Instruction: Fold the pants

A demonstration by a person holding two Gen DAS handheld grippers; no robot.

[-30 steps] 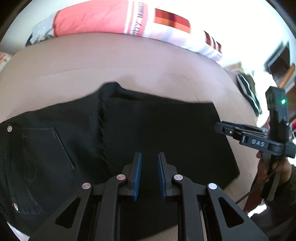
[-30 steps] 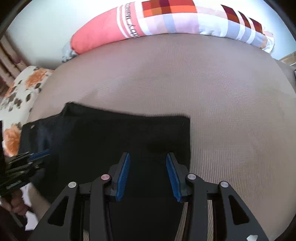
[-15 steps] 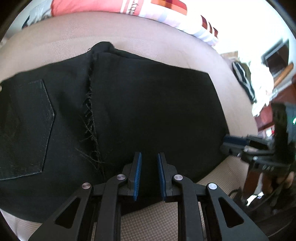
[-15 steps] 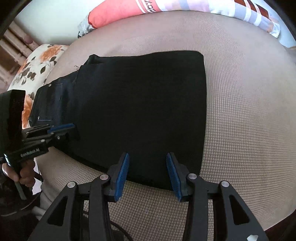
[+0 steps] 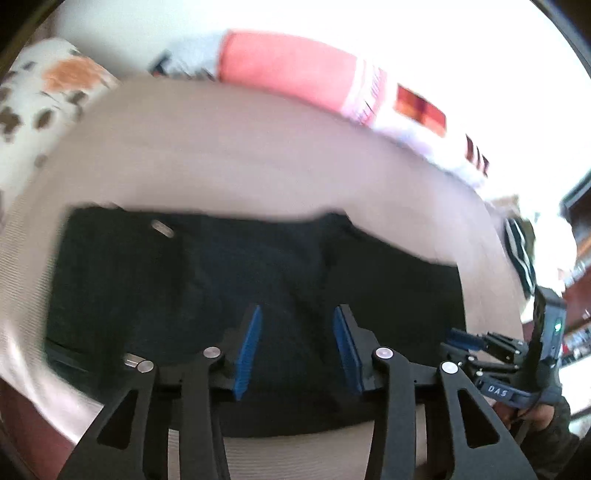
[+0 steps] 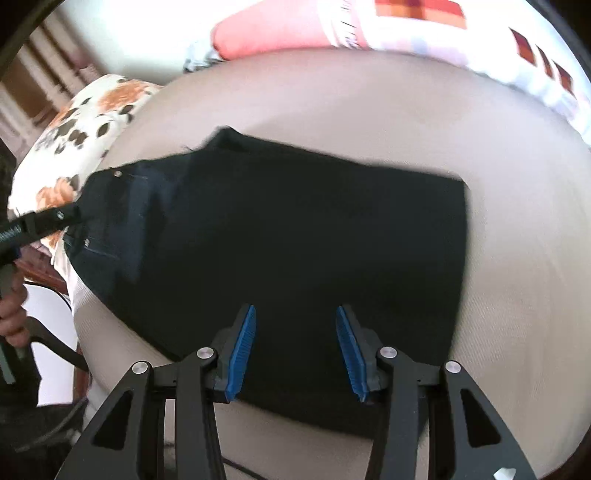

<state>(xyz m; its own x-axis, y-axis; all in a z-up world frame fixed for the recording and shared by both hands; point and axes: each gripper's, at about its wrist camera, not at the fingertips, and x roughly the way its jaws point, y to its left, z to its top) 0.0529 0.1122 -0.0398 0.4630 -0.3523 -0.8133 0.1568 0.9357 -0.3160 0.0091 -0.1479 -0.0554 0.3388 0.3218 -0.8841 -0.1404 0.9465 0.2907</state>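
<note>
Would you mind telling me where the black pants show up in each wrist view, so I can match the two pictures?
Left wrist view: the black pants fill the middle and lower part of the picture, blurred, behind the open left gripper.
Right wrist view: the black pants lie across the centre, running from the left edge towards the right, on the beige bed.
Shared landmark: the pink pillow along the top.

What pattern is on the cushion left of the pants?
White cushion with orange flowers and brown leaves; clearest in the right wrist view.

Both wrist views look steeply down, sharing the pants [image 5: 258, 280].
</note>
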